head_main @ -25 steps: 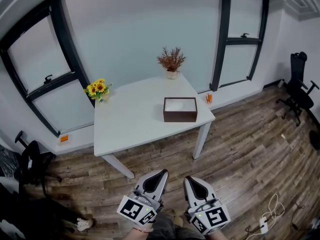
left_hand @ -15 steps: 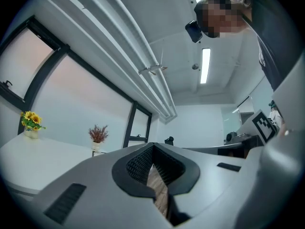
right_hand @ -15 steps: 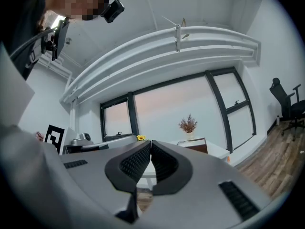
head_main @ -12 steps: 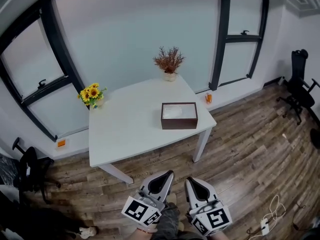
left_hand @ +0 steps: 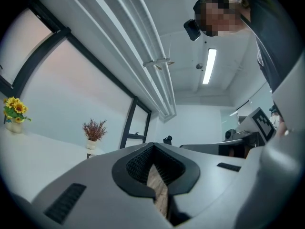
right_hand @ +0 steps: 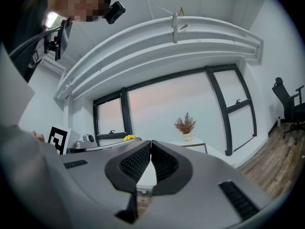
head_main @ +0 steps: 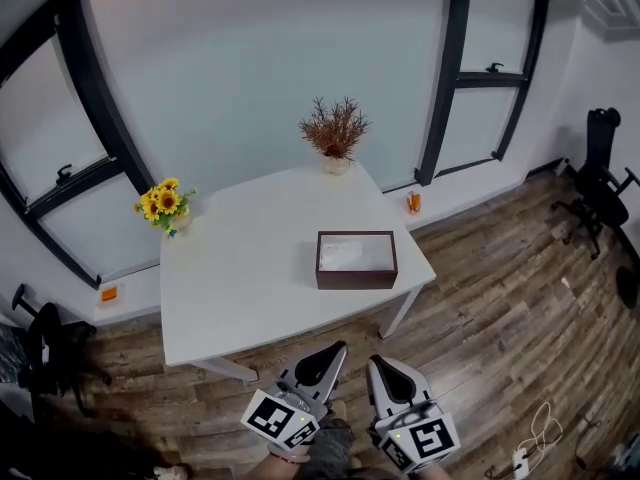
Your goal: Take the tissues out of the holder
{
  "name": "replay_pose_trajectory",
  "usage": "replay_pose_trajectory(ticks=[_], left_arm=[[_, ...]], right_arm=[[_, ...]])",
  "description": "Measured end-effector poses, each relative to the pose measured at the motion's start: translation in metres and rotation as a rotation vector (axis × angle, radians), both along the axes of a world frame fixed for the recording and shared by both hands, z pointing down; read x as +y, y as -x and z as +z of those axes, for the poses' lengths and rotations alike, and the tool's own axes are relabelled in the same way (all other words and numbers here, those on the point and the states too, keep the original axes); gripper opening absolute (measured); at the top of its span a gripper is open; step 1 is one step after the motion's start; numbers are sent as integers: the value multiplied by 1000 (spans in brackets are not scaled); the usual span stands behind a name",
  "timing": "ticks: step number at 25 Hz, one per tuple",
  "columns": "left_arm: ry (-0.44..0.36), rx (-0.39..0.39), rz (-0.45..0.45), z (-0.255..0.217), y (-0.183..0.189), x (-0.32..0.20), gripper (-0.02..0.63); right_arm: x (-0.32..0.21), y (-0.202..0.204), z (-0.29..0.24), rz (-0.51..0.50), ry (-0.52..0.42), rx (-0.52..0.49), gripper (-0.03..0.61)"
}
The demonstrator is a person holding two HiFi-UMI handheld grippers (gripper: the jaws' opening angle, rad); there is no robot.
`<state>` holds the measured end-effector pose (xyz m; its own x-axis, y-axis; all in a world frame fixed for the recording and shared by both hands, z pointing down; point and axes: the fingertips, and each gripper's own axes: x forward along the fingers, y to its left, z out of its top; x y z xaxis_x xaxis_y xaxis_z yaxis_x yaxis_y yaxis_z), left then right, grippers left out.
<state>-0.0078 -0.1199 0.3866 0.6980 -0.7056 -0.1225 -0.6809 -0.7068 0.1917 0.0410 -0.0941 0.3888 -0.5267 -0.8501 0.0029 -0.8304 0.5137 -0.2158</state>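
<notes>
Wht table (head_main: pixel 250 268), holder (head_main: pixel 355 277), wood flr (head_main: pixel 500 298)

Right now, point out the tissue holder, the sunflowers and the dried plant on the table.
tissue holder (head_main: pixel 356 278), head view, on its dark front wall.
sunflowers (head_main: pixel 160 204), head view, on the yellow blooms.
dried plant (head_main: pixel 333 128), head view, on the reddish-brown sprigs.

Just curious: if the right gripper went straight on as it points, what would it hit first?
The right gripper would probably meet the white table's near edge first; depth is hard to judge.
</notes>
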Motion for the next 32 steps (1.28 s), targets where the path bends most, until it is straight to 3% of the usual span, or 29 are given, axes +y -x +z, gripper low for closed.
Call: replay_pose_trajectory(ticks=[11, 19, 27, 32], left_arm=[[13, -1, 55, 12, 10, -97, 6], [71, -2, 63, 36, 8, -130, 6], [113, -19, 34, 63, 8, -157, 6], [137, -19, 30, 76, 7, -173, 8]], right_arm=[[-97, 26, 10, -13, 14, 18, 6], [-134, 27, 26, -24, 37, 45, 6], [-164, 39, 53, -160, 94, 102, 6], [-188, 40, 62, -253, 111, 193, 8]])
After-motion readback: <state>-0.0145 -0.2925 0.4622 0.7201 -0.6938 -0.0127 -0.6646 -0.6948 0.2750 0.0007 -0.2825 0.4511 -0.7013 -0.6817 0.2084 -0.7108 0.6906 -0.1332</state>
